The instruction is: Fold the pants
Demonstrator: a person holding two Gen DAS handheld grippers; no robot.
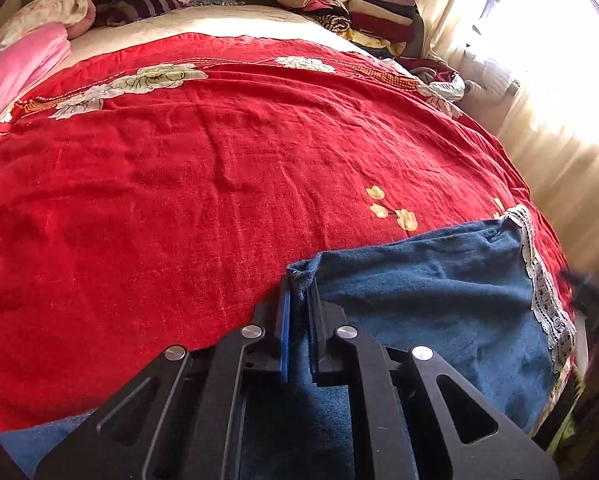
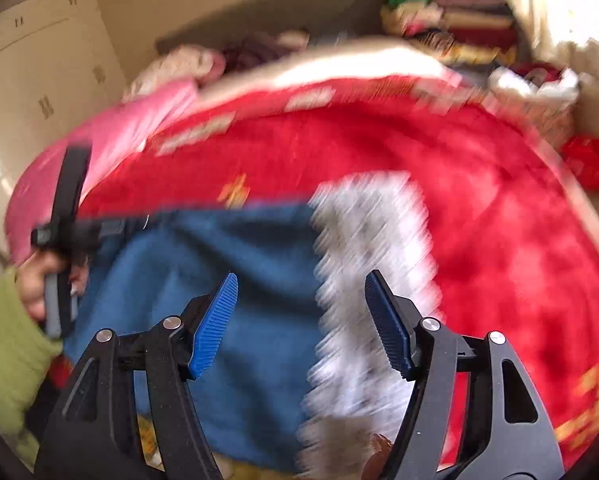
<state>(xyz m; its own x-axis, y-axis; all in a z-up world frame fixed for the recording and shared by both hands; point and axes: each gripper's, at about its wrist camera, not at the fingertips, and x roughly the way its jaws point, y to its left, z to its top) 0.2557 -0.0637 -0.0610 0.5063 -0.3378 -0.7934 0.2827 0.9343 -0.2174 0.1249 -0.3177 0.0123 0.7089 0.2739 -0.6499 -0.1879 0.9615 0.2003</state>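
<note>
The blue pants [image 1: 439, 292] lie at the near right edge of the bed [image 1: 235, 20], on a red blanket [image 1: 219, 184] printed with pale flowers. A white lace trim [image 1: 543, 280] runs down their right side. The left gripper [image 1: 299, 300] has its jaws clamped on a corner of the pants, with blue cloth bunched between them. The right gripper [image 2: 301, 320] hovers over the pants with its jaws wide apart and nothing between them.

A woven basket [image 2: 547, 116] stands by the far right corner of the bed, with white and red cloth heaped in it; only the right wrist view shows its wall. That view, badly blurred, also shows the left hand [image 2: 45, 280] in a green sleeve [image 2: 7, 356] gripping its tool at the left edge of the pants, and pale cupboards [image 2: 39, 72] behind.

The left wrist view is sharper: a stack of folded clothes [image 1: 347, 4] beyond the bed, a pink quilt [image 1: 15, 76] and striped pillow [image 1: 135, 0] at its head, and curtains [image 1: 547, 80] lit by a window.
</note>
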